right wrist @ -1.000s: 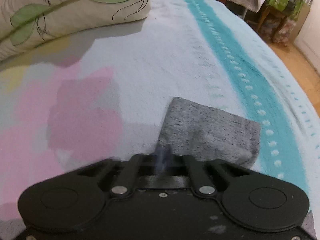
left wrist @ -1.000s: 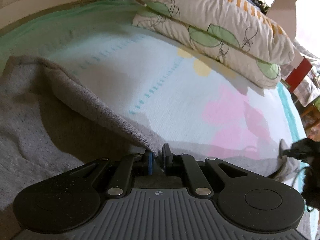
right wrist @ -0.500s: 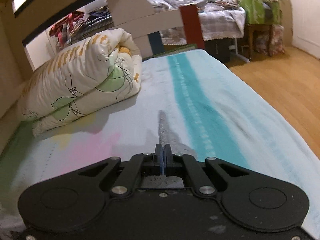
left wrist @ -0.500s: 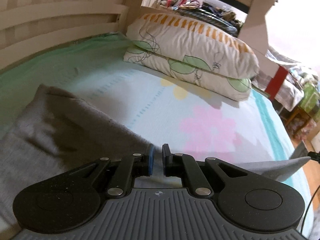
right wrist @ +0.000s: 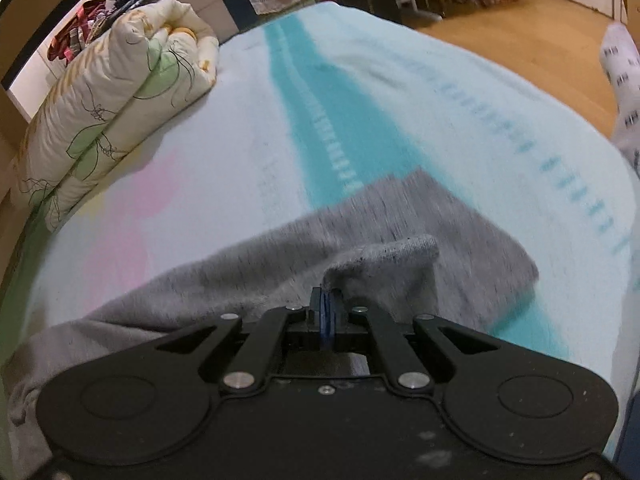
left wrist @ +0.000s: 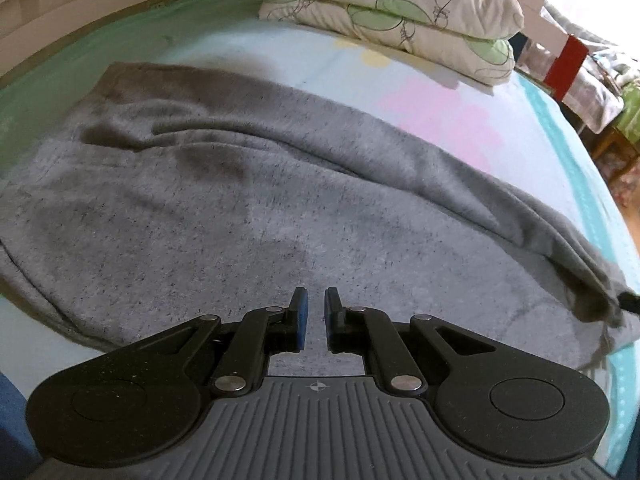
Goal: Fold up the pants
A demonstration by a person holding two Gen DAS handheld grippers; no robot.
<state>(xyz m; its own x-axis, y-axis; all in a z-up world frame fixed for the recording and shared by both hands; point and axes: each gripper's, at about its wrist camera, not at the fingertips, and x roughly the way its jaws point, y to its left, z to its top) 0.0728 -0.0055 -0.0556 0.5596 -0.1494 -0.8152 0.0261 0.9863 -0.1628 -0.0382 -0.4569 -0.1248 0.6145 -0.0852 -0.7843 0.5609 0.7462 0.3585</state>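
Grey fleece, soft and limp, is what I am working with: one pair of pants (left wrist: 248, 208) spread across the bed (left wrist: 460, 120), waist end toward the slatted side rail, leg ends toward the open edge with the teal stripe. I judge it light but floppy; it will sag and drag on the sheet rather than hold a crease, so the firm hems and the waistband are the places to grip, not the loose middle. My left gripper (left wrist: 314, 320) hovers over the seat of the pants with its fingers apart and nothing between them. My right gripper (right wrist: 326, 312) has its pads pressed together on a fold of cloth at the leg cuff (right wrist: 392, 264), which stands raised off the sheet. Two stacked pillows (right wrist: 108, 100) lie at the head end, well apart from the pants.
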